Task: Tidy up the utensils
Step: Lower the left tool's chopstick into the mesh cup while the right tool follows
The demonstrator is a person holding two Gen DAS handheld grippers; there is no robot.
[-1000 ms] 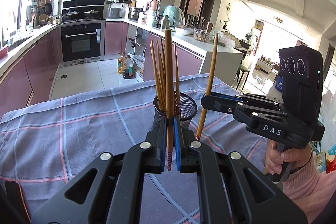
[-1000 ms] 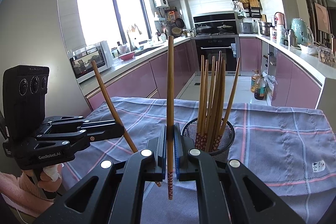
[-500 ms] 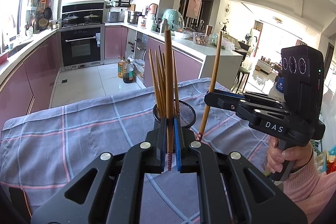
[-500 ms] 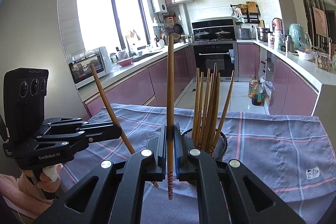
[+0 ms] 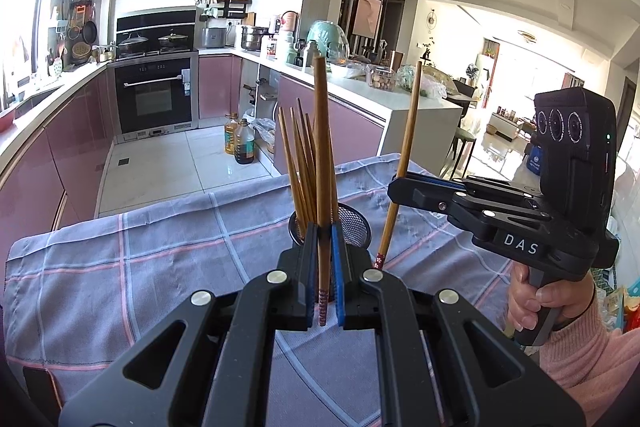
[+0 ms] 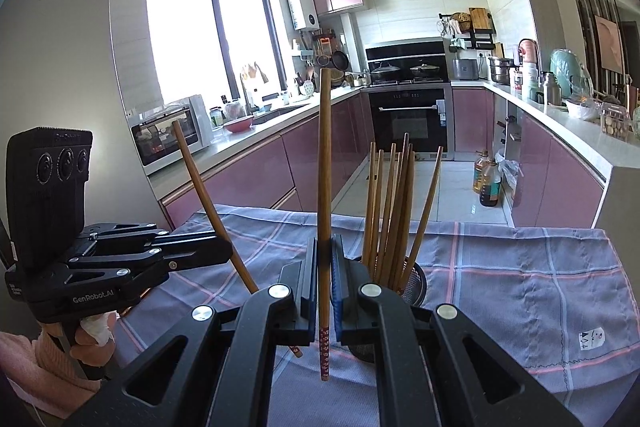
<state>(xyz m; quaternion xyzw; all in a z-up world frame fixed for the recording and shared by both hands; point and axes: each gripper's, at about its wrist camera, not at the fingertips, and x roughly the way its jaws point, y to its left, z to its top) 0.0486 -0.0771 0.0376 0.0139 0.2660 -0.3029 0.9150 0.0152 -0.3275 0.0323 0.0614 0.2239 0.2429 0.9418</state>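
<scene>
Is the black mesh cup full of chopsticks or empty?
Not empty, not packed. The black mesh cup holds a loose bundle of brown wooden chopsticks standing up, fanned out.

The black wire-mesh holder (image 6: pixel 416 277) is mostly hidden behind the right gripper (image 6: pixel 324 263). The small printed label (image 6: pixel 591 338) on the plaid tablecloth (image 6: pixel 520 267) beside it is unreadable.
</scene>
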